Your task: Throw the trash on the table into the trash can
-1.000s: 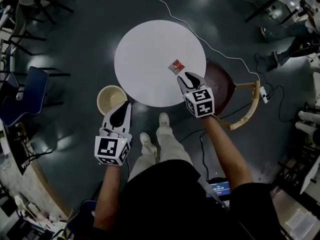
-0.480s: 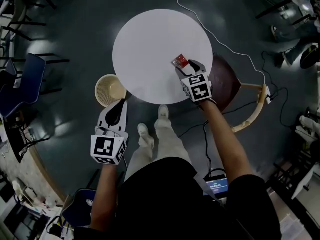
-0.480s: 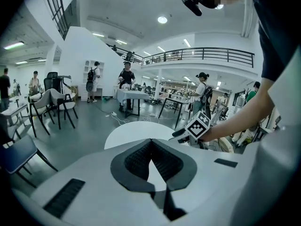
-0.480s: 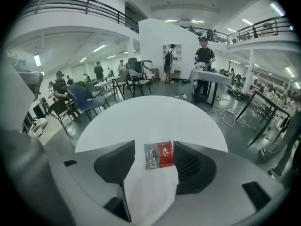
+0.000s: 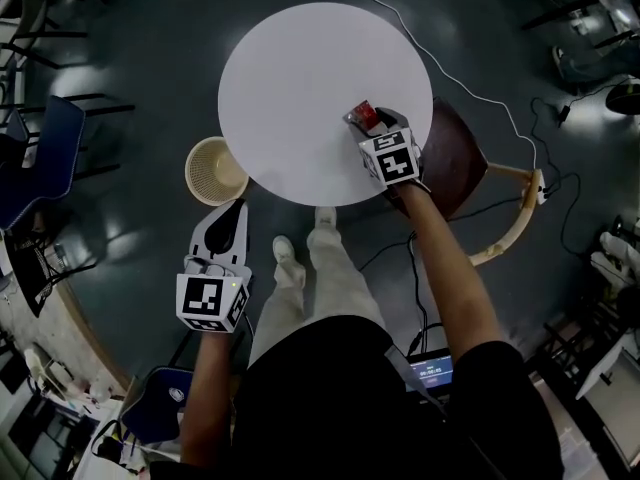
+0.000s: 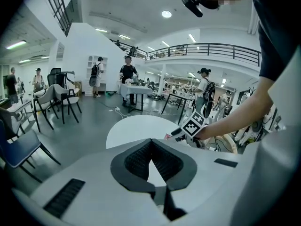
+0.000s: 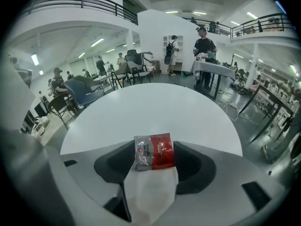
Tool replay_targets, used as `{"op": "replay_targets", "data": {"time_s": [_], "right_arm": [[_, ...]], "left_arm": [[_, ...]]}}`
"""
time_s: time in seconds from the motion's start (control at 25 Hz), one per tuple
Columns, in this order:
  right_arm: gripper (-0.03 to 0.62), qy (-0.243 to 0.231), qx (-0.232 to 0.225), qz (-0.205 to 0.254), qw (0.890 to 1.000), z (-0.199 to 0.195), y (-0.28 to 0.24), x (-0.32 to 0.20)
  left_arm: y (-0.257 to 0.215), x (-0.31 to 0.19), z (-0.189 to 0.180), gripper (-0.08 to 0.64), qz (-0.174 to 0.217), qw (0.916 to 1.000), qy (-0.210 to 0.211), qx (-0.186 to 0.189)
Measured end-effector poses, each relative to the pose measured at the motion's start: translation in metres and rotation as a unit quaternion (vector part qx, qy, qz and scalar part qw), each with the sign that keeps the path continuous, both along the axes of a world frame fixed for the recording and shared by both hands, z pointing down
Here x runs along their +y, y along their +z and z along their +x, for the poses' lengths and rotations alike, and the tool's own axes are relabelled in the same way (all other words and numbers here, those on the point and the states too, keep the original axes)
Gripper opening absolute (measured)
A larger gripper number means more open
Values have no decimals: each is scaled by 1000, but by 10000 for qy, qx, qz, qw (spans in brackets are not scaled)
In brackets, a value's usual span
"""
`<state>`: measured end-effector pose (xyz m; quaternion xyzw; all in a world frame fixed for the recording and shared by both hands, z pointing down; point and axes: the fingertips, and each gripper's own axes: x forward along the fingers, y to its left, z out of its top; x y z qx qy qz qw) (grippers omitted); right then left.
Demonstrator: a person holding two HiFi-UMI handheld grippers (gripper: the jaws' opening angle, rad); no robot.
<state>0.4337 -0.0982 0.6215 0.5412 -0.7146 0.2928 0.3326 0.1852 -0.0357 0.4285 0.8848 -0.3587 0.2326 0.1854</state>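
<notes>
Right gripper (image 7: pixel 154 144), jaws just opening wide, is straddling the red-and-silver packet (image 7: pixel 157 157) lying on the table (image 7: pixel 155 107); pads not pressing.

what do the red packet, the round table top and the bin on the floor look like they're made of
Packet: likely thin plastic film, glossy; it shows glare and creases, with a silvery part beside the red.
Table top: smooth matte white, perhaps laminate or painted board; even colour, no grain.
Bin: pale beige with a ribbed or woven look, plastic or wicker; too small to tell.
</notes>
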Motion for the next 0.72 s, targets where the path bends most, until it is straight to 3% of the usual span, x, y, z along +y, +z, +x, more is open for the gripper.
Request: {"op": "replay_targets", "data": {"time_s": [0.48,0.72], "right_arm": [[244,-12,42,1,10000,1,7,-3],[189,52,136,-26,9999,6,8,-2]], "left_arm": [[4,7,2,9,-41,9999,-138,-23],[7,9,9,9,-53,9999,-140,-16]]}}
